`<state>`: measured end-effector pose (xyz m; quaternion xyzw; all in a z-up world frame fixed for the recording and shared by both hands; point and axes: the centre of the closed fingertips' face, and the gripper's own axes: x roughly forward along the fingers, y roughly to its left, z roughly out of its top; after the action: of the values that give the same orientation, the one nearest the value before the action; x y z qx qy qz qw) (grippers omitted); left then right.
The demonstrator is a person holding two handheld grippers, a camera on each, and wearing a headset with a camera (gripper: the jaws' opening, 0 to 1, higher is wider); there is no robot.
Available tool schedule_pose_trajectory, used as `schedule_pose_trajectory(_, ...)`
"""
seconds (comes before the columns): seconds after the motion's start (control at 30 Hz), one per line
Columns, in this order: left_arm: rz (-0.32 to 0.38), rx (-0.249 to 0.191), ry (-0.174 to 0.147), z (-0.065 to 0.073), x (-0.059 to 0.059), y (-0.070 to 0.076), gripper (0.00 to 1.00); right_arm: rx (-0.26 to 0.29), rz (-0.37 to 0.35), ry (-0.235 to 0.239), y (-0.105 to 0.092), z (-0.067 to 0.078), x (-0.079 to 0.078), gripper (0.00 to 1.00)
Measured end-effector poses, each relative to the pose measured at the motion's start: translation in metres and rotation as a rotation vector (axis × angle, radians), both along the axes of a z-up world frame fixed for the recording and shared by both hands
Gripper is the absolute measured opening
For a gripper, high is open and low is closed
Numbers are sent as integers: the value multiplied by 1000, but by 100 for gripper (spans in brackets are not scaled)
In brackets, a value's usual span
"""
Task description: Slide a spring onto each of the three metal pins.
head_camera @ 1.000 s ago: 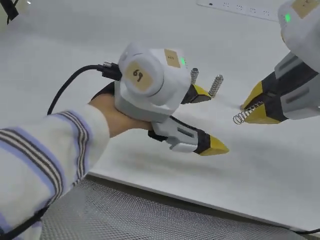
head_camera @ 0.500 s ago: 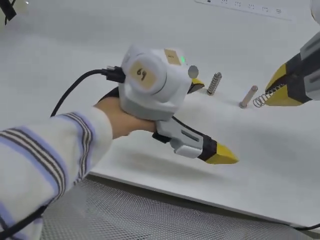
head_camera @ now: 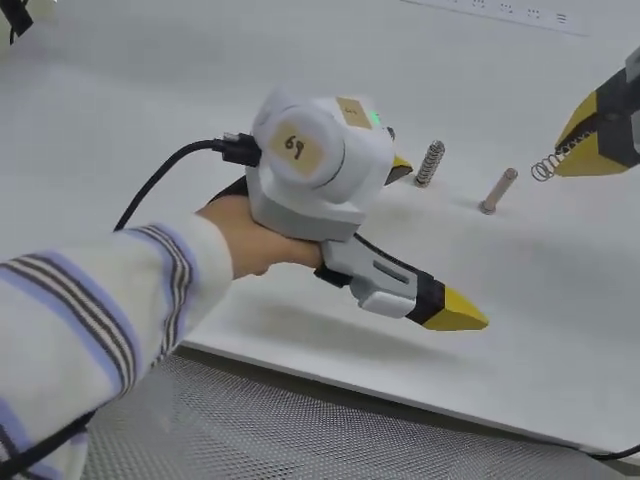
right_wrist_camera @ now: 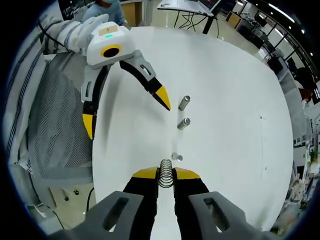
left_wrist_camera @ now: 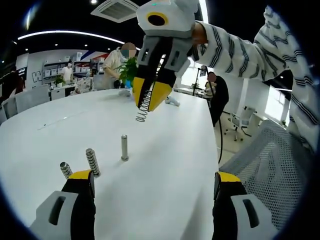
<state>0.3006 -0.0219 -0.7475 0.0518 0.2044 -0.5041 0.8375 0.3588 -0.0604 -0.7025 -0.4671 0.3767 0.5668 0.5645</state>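
On the white table I held my left gripper with its two jaws spread wide and nothing between them. My right gripper, out at two o'clock in the head view, was clamped on one loose spring. Three metal pins stood in a row: the first sprung pin and the second sprung pin stood by my left jaw tip, and the one bare pin stood at about eight o'clock from the held spring in the head view, near but not touching.
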Motion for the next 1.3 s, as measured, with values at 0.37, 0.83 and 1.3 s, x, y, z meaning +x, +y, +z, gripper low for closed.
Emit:
schedule_pose_trajectory(0.37, 36, -5, -10, 3, 8, 3, 98, -4, 18, 41, 8, 2, 14, 8)
schedule_pose_trajectory(0.83, 44, -9, 2, 4, 12, 4, 98, -49, 38, 89, 11, -18, 26, 8)
schedule_pose_trajectory(1.3, 46, 4, 11, 3, 10, 7, 98, -90, 42, 133, 6, -40, 30, 8)
